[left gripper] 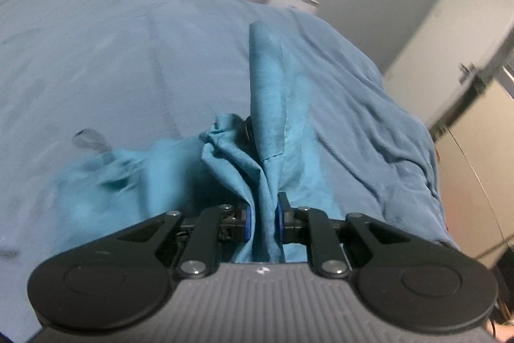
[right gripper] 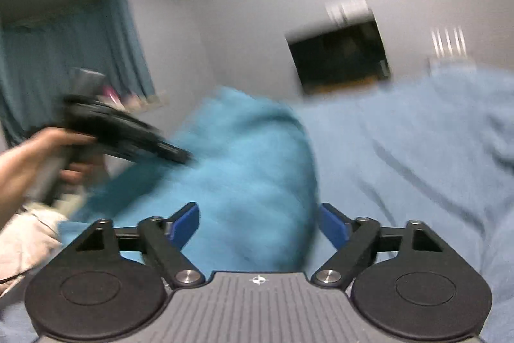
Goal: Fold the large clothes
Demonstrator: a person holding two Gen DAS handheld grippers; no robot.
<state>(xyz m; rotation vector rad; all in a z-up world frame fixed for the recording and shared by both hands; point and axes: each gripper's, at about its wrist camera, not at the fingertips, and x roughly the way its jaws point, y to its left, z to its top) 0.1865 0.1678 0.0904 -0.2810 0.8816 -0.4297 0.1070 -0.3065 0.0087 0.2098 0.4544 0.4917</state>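
From the left wrist, the left gripper (left gripper: 263, 216) is clenched on a bunched fold of a thin teal garment (left gripper: 266, 105), its blue pads (left gripper: 279, 214) pressing the cloth from both sides. The garment rises ahead in a narrow creased strip and spreads, blurred, toward the bed's near left part; the bed (left gripper: 96, 53) wears a soft, rumpled blue cover. From the right wrist, the right gripper (right gripper: 258, 225) stands released, its blue fingers (right gripper: 334, 225) wide apart with the garment (right gripper: 250, 156) mounded between them, not pinched. At left a hand (right gripper: 35, 156) holds the left gripper (right gripper: 180, 155), blurred, at the garment's edge.
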